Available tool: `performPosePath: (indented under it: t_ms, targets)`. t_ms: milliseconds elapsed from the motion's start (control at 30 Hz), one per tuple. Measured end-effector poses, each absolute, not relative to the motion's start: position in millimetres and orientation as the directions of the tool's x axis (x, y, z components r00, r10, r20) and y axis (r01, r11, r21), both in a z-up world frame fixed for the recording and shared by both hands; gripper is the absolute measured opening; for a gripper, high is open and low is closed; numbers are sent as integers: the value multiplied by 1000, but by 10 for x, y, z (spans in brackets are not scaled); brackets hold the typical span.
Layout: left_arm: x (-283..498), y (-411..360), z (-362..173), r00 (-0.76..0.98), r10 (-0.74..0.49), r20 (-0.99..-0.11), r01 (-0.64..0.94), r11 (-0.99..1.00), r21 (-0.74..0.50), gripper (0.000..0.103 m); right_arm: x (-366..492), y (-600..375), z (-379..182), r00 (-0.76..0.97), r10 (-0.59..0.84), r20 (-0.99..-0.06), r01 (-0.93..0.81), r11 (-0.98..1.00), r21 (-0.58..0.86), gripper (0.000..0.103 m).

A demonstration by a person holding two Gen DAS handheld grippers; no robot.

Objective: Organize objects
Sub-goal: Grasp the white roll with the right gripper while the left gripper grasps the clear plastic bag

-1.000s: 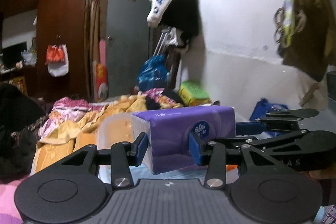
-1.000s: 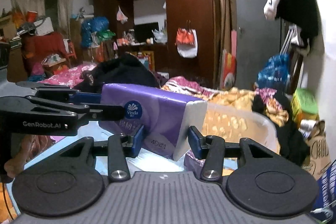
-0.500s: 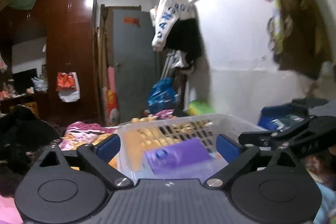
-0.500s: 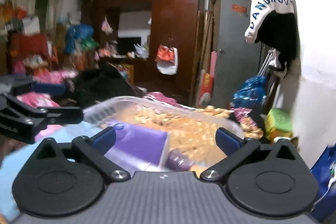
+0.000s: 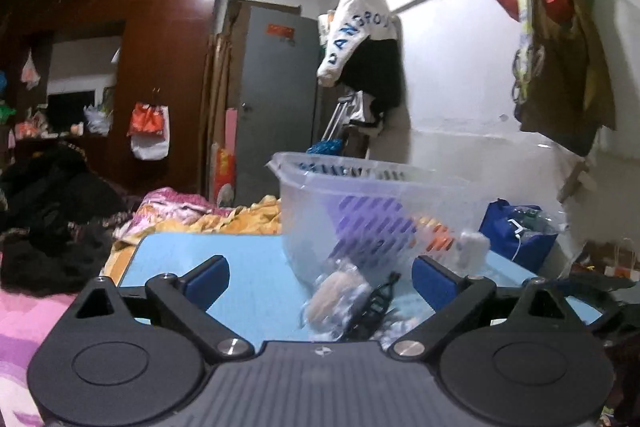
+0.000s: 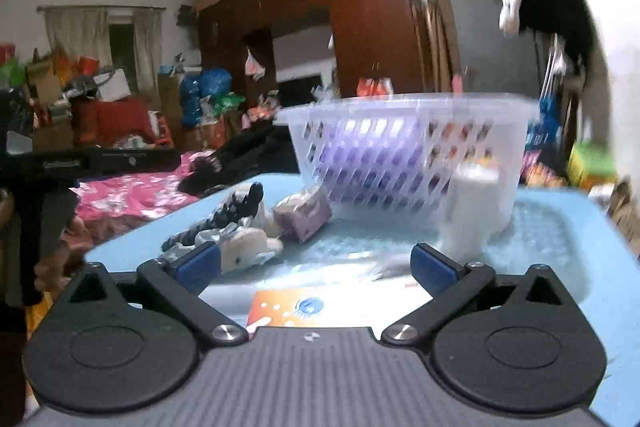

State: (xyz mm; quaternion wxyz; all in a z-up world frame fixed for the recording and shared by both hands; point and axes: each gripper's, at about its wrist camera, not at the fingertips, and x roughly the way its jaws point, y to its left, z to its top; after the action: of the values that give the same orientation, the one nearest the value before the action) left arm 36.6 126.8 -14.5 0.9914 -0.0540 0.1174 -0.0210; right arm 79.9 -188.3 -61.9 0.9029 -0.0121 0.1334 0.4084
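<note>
Both tools, left tool (image 5: pixel 320 277) and right tool (image 6: pixel 316 265), gaping wide, empty; purple tissue pack (image 6: pixel 360 163) lying inside basket (image 6: pixel 404 109) on worktop (image 6: pixel 560 247).

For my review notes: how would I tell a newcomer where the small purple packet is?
Find the clear slotted basket on the light blue table. Just outside its left wall, on the tabletop, lies the small purple packet, tilted. Beside it are black-and-white gloves and a white roll; it is the only purple thing outside the basket.

Clear slotted basket (image 6: pixel 408 155) — purple pack (image 6: pixel 360 163) inside (blurred) — on a light-blue table (image 6: pixel 552 227).
</note>
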Motion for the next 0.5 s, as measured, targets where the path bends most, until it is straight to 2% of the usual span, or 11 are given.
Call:
performPosePath:
  t_ms: [133, 300, 400, 500]
  targets:
    - [347, 1238, -189, 969, -75, -237, 52, 993, -103, 99, 889, -2069, -582, 662, 716, -219, -711, 693, 117, 103]
    - [504, 1123, -119, 959, -86, -270, 60, 993, -101, 99, 1126, -2176, -607, 725, 640, -254, -630, 766, 129, 103]
    - [788, 1075, 26, 939, -69, -337, 37, 994, -100, 99, 1388, -2164, -559, 744, 598, -298, -583, 799, 149, 103]
    - [1256, 1034, 112, 871, -47, -489, 7, 996, -84, 99, 1662, -2106, -536, 753, 553, -357, -538, 829, 149, 103]
